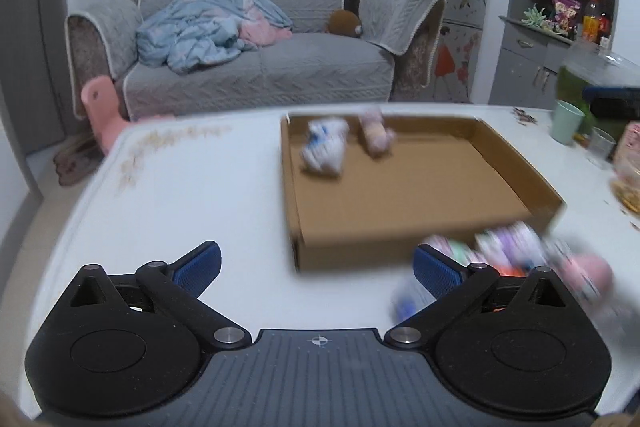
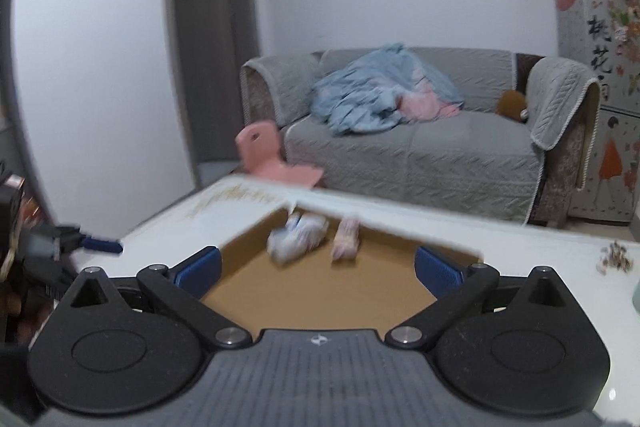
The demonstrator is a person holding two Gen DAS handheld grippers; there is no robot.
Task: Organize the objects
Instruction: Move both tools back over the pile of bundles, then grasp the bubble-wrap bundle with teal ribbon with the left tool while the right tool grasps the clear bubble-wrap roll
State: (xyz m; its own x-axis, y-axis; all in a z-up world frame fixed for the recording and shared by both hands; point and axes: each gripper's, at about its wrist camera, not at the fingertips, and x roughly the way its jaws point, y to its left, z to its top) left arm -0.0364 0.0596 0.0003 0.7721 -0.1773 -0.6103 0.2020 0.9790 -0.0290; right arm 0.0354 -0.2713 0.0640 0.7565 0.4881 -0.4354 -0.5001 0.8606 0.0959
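Cardboard tray [image 1: 404,211] holds two bundles — white-blue [image 1: 325,151], pink [image 1: 376,134] — side by side.

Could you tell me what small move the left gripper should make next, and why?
Probably swing the open, empty left gripper toward the blurred pile of small packets beside the cardboard box. Only two packets lie inside so far, and the pile sits just past its right finger.

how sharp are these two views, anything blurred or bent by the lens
Left wrist view: the sofa is fairly sharp, but the cardboard box and the pile of small packets beside it are smeared by motion blur. Right wrist view: softer overall, and the two packets in the box are streaked. Both views bend the walls and table edge, fisheye style; the light is dim and cool.
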